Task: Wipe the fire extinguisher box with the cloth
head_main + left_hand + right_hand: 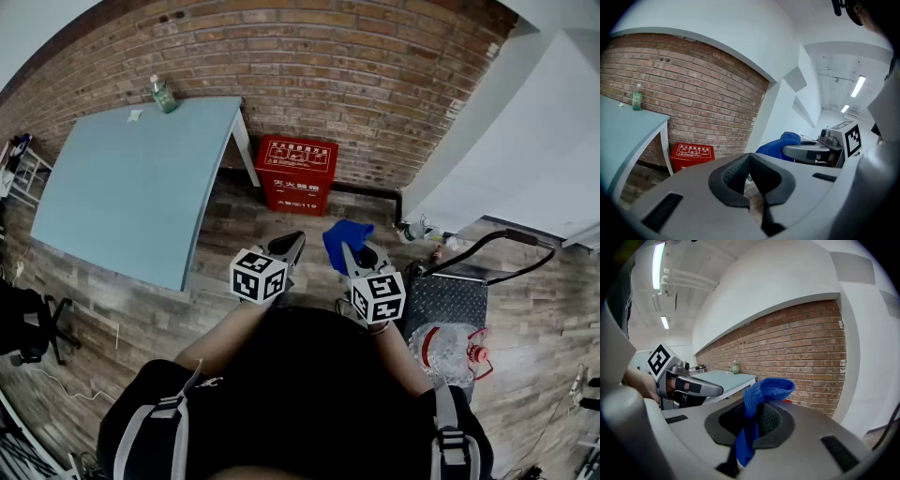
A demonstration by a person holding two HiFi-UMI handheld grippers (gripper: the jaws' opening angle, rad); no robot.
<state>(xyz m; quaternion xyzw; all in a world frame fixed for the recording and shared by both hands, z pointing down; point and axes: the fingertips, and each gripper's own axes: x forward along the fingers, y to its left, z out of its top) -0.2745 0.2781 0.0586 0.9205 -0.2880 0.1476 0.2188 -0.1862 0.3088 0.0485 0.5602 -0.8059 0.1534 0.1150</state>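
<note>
The red fire extinguisher box (296, 173) stands on the floor against the brick wall, just right of the table leg; it also shows in the left gripper view (692, 155). My right gripper (349, 251) is shut on a blue cloth (343, 239), which sticks up out of the jaws (759, 399). My left gripper (292, 247) is beside it, jaws shut with nothing between them (750, 176). Both grippers are held in the air, well short of the box. The cloth also shows in the left gripper view (780, 143).
A light blue table (131, 187) stands at the left with a green bottle (163, 95) at its far edge. A black trolley (450, 291) with a clear water jug (450, 352) is at the right. A white wall corner (506, 141) juts in at the right.
</note>
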